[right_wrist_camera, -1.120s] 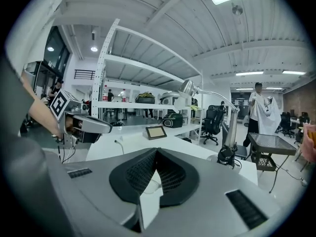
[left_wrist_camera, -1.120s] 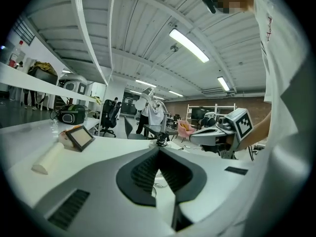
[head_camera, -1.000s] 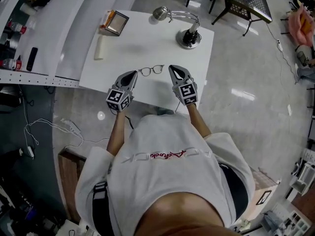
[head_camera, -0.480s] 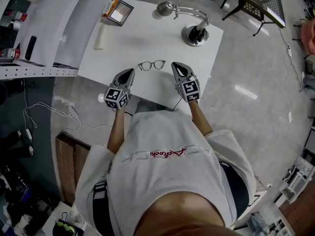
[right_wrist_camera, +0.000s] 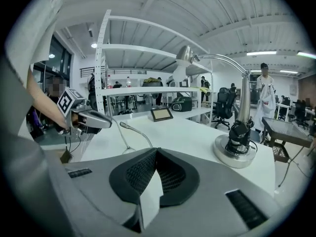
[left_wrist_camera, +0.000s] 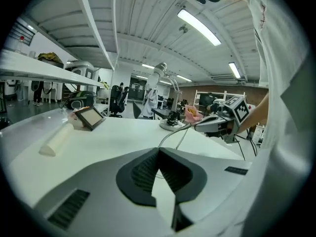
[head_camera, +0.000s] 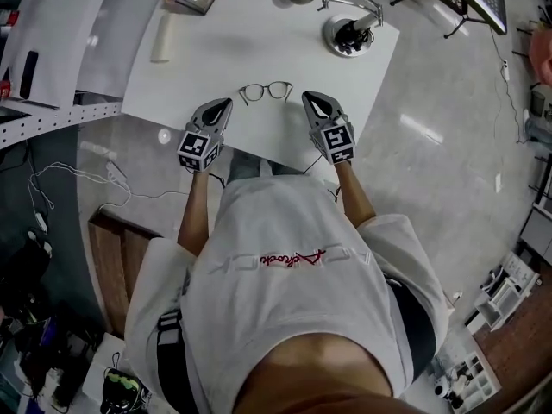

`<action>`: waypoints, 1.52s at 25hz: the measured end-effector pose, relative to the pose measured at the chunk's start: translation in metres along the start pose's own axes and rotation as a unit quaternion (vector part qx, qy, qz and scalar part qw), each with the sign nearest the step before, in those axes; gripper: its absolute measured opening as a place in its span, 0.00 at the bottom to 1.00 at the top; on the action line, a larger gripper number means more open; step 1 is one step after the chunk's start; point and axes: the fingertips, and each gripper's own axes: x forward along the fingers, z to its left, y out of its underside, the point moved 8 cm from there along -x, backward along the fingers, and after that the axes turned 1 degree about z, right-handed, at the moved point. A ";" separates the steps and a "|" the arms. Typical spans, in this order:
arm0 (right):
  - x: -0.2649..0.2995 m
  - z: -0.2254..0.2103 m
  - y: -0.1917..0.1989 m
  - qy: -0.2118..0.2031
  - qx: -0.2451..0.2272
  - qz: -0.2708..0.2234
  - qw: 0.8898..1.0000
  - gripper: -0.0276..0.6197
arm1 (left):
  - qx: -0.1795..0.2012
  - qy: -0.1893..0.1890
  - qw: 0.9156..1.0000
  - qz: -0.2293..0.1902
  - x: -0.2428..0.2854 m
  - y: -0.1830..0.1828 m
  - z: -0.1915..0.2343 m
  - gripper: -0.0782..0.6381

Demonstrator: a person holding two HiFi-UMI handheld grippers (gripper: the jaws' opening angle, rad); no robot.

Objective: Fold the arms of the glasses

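Left gripper (head_camera: 226,103), right gripper (head_camera: 308,97) clenched empty; glasses (head_camera: 266,91) between on white table (head_camera: 224,50); glossy floor (head_camera: 440,93)

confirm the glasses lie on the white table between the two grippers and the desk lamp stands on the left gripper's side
Not quite. The desk lamp stands on the right gripper's side; the head view shows it. The glasses do lie between the grippers.

Thin-rimmed round glasses (head_camera: 266,91) lie on the white table (head_camera: 241,46), arms unfolded.
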 end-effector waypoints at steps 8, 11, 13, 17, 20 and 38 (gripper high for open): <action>0.016 -0.003 0.008 -0.046 -0.122 0.078 0.988 0.05 | 0.101 0.059 0.991 0.066 0.021 0.003 0.013 0.15; 0.025 -0.006 0.011 -0.090 -0.179 0.114 0.973 0.05 | 0.147 0.089 0.981 0.095 0.029 0.003 0.018 0.15; 0.031 -0.007 0.012 -0.121 -0.207 0.133 0.962 0.06 | 0.176 0.108 0.972 0.109 0.034 0.004 0.019 0.15; 0.046 -0.007 0.015 -0.161 -0.255 0.158 0.941 0.18 | 0.200 0.127 0.963 0.124 0.043 0.008 0.021 0.27; 0.053 -0.008 0.010 -0.169 -0.280 0.153 0.933 0.18 | 0.220 0.138 0.957 0.133 0.046 0.004 0.022 0.27; 0.064 -0.005 -0.001 -0.202 -0.329 0.144 0.911 0.11 | 0.269 0.171 0.936 0.147 0.059 -0.008 0.019 0.18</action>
